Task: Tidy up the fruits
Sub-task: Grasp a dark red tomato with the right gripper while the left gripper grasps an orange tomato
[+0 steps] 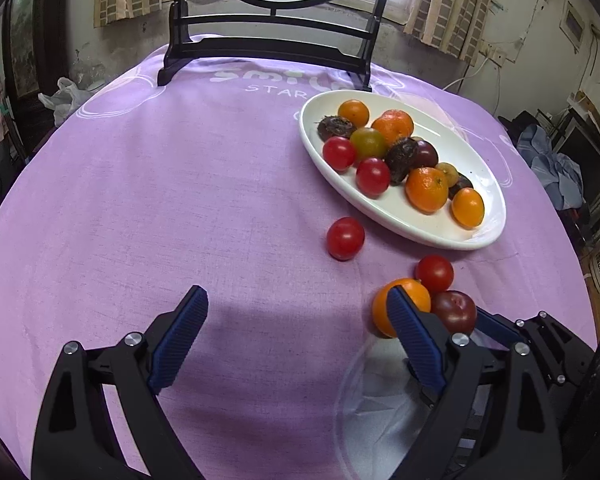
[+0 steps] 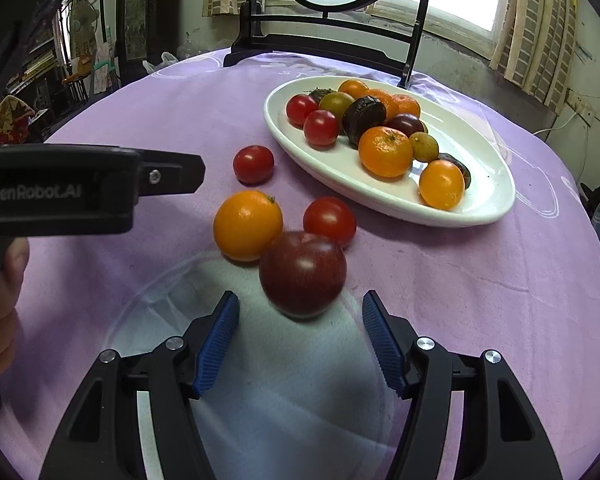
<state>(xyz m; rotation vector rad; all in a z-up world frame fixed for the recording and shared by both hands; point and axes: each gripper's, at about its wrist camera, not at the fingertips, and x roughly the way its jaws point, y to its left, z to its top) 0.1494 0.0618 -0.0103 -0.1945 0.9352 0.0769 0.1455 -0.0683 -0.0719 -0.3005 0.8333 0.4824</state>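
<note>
A round table under a lilac cloth [image 2: 440,280] printed with white lettering fills both views. At its far edge stands a black wooden stand [image 1: 268,52] holding a round painted panel of red fruit.

On the cloth's right half lies a white oval ceramic dish [image 2: 484,204]. It holds a heap of small fruit: two red cherry tomatoes [image 2: 320,128] at its near left, several orange mandarins [image 2: 385,151], an olive-green tomato, dark spiky-skinned fruits, a purple plum and a small yellow-green fruit.

Nearer the cameras sits a clear glass plate [image 2: 172,276], hard to make out. A dark red plum [image 2: 302,274] rests at its far rim. Touching the plum, on the cloth, are a loose orange mandarin [image 2: 247,225] and a red tomato [image 2: 329,220]; another red tomato [image 2: 253,164] lies apart, nearer the dish.

The right gripper [image 2: 300,338] has its blue ribbed fingers spread, the plum just ahead and untouched. The left gripper [image 1: 298,330] is spread wide over bare cloth, holding nothing.
</note>
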